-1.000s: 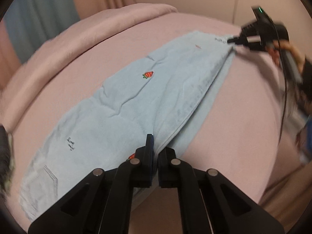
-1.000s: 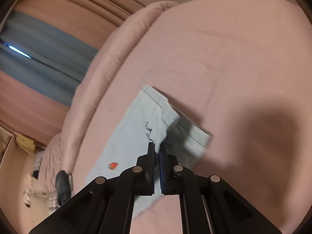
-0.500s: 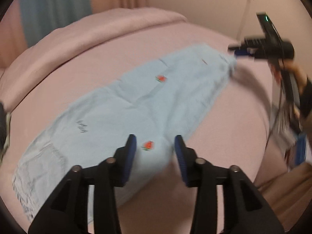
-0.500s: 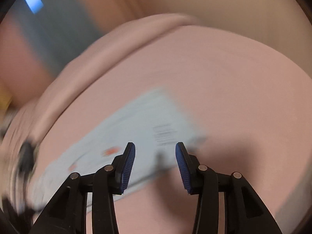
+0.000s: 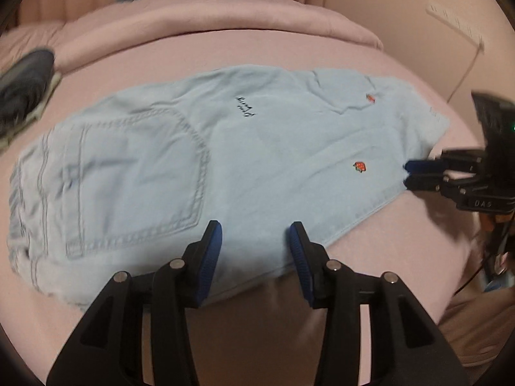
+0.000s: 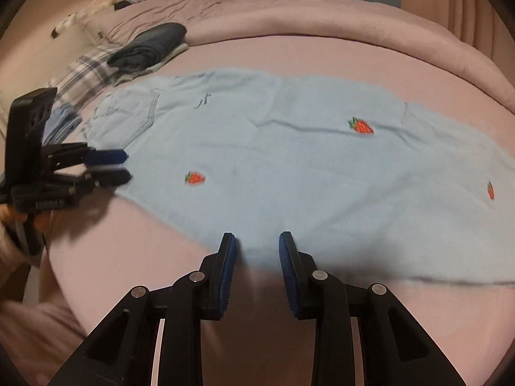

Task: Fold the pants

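Light blue pants with strawberry patches lie flat along the pink bed, back pocket at the left of the left wrist view. My left gripper is open over their near edge, cloth showing between its fingers. In the right wrist view the pants spread across the middle. My right gripper hovers at their near edge with its jaws closing; the cloth edge lies between them and a gap still shows. Each view catches the other gripper: the right gripper by one long edge, the left gripper near the pocket end.
A stack of folded dark clothes sits on a plaid cloth at the far left of the bed. A rolled pink duvet runs along the far side, curtains behind it. The bed's near edge drops off just below both grippers.
Both grippers were shut on the pants a second ago and have let go. Both have swung round along the near edge, and the right jaws are narrower than half a second ago.
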Tool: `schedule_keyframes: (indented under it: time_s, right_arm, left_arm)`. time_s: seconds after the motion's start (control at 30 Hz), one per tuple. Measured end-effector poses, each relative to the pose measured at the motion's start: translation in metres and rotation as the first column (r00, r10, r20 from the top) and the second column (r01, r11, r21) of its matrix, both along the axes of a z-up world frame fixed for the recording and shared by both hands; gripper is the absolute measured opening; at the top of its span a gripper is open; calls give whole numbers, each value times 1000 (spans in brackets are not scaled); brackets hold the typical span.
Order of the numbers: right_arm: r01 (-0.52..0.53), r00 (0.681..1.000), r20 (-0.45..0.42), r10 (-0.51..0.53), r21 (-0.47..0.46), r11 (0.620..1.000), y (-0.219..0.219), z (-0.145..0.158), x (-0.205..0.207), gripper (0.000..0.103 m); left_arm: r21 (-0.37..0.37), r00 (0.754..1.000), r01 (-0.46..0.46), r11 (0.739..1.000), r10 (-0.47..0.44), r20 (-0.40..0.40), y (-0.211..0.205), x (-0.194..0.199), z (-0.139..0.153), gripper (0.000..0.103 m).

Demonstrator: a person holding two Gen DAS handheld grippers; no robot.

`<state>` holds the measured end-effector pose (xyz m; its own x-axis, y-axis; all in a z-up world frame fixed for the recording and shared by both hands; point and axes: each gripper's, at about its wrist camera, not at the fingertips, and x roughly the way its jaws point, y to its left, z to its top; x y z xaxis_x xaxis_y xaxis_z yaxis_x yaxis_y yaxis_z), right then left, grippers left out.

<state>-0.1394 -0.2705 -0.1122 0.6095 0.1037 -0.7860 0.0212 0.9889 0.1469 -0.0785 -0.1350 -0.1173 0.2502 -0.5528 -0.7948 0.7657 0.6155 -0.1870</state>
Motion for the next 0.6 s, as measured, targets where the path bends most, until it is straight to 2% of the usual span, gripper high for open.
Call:
schedule_keyframes:
  time_s: [0.07,0.13,0.17,0.2,0.3,0.37,0.43,0.5,0.6]
  right_arm:
    - [0,999,-41,2,32,999,-8,8,8,31]
    - [-10,999,-48,10,7,1000,-3,12,3,31]
    - [-36,999,-32,35,-37,999,2,19,5,31]
    - [-84,996,-19,83,-70,994,15,16,-11,31]
    - [-229,973,-24,228,-178,957,41,13,-19,32]
    - [-288,958,-57,282,-253,924,55,4,-15,32]
    - [-329,944,-79,320,-288,899,65,-4,-8,32]
    - [-358,934,-110,341,-318,878,70,-12,0,32]
    - [-378,926,-129,356,-358,854,77,-16,1,25]
  left_arm:
    - [6,999,-18,1000,18,-26,0,4,6,46]
    - [35,999,-37,999,36,17,3,-1,15,43]
    - [46,999,-22,999,20,43,3,-4,20,43]
    - [55,998,7,998,-10,69,4,-8,25,43]
    - [117,982,119,986,-134,134,6,-29,28,44]
    - [191,959,178,965,-214,187,2,-38,22,44]
    - [259,931,209,943,-272,242,-3,-44,15,44]
    - [289,926,225,931,-296,233,-5,-41,5,38]
    - [246,940,236,940,-285,189,7,-32,6,30]
